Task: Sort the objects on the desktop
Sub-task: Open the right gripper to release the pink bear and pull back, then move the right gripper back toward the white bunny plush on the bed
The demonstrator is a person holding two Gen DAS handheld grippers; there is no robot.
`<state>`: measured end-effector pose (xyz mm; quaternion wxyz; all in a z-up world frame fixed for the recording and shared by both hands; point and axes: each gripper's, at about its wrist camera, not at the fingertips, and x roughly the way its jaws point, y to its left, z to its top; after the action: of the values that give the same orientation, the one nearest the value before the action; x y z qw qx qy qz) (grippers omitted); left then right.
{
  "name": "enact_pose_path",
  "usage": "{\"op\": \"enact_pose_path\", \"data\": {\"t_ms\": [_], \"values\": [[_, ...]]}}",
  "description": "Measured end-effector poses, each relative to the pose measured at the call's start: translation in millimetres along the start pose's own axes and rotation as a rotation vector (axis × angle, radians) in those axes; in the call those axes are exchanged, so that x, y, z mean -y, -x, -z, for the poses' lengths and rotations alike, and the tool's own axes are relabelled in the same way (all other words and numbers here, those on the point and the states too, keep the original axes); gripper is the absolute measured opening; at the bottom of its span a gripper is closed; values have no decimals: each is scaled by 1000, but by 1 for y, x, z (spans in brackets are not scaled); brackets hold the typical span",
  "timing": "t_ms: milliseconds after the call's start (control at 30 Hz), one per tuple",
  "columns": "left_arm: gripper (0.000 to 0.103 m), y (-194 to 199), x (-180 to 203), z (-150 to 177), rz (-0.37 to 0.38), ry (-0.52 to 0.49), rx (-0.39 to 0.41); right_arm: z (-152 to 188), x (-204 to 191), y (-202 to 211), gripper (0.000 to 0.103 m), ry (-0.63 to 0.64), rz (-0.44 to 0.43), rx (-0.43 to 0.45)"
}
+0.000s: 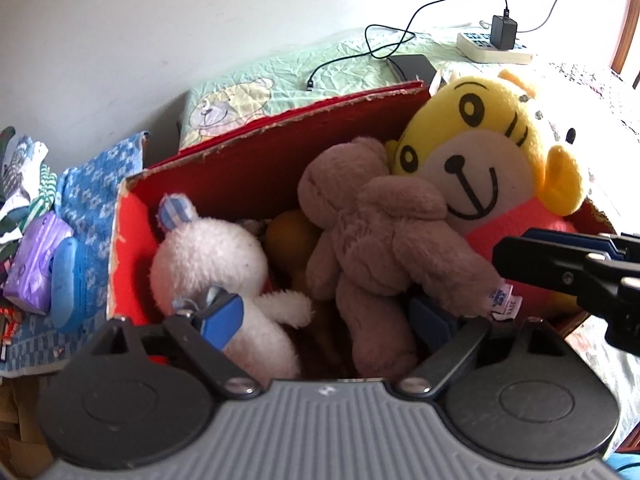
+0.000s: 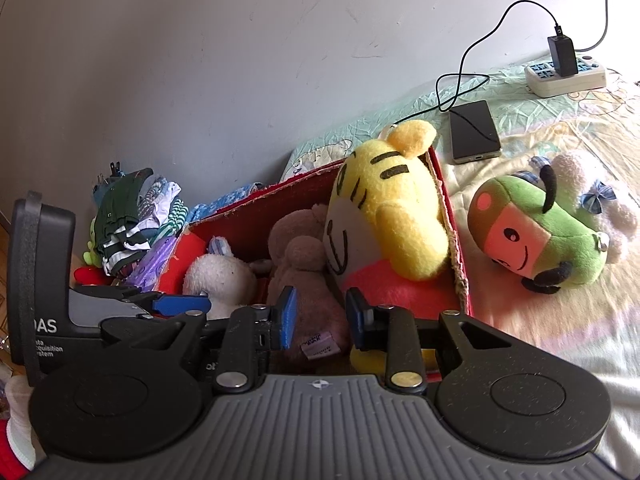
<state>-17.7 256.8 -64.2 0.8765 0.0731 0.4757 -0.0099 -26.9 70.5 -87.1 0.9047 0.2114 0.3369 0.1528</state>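
1. The red cardboard box (image 2: 456, 240) sits on the bed (image 2: 560, 320) and holds a yellow tiger plush (image 1: 480, 160), a brown teddy bear (image 1: 372, 240) and a white bunny plush (image 1: 216, 264).
2. The left hand-held gripper (image 1: 328, 316) is spread wide over the box, the bear's leg between its blue pads, not pinched.
3. The right hand-held gripper (image 2: 320, 316) is spread too, holding nothing.
4. A green plush car (image 2: 532, 236) lies on the bed beside the box, against a white plush (image 2: 592, 192).

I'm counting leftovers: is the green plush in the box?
Out: the green plush lies on the bedspread beside the red box.
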Motion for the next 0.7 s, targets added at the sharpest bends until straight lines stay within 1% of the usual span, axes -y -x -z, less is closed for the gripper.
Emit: {"op": "enact_pose_path", "data": {"t_ms": [200, 300, 367, 533, 700], "values": [[91, 10, 3, 9, -42, 11, -1, 6, -4, 5, 30, 43, 18, 27], [92, 14, 2, 12, -67, 21, 11, 8, -4, 7, 30, 45, 17, 39], [92, 16, 0, 13, -74, 37, 9, 10, -3, 7, 30, 35, 14, 32], [93, 19, -3, 15, -94, 68, 11, 12, 2, 11, 30, 7, -11, 41], [93, 25, 1, 16, -132, 81, 16, 14, 4, 18, 31, 3, -45, 59]]}}
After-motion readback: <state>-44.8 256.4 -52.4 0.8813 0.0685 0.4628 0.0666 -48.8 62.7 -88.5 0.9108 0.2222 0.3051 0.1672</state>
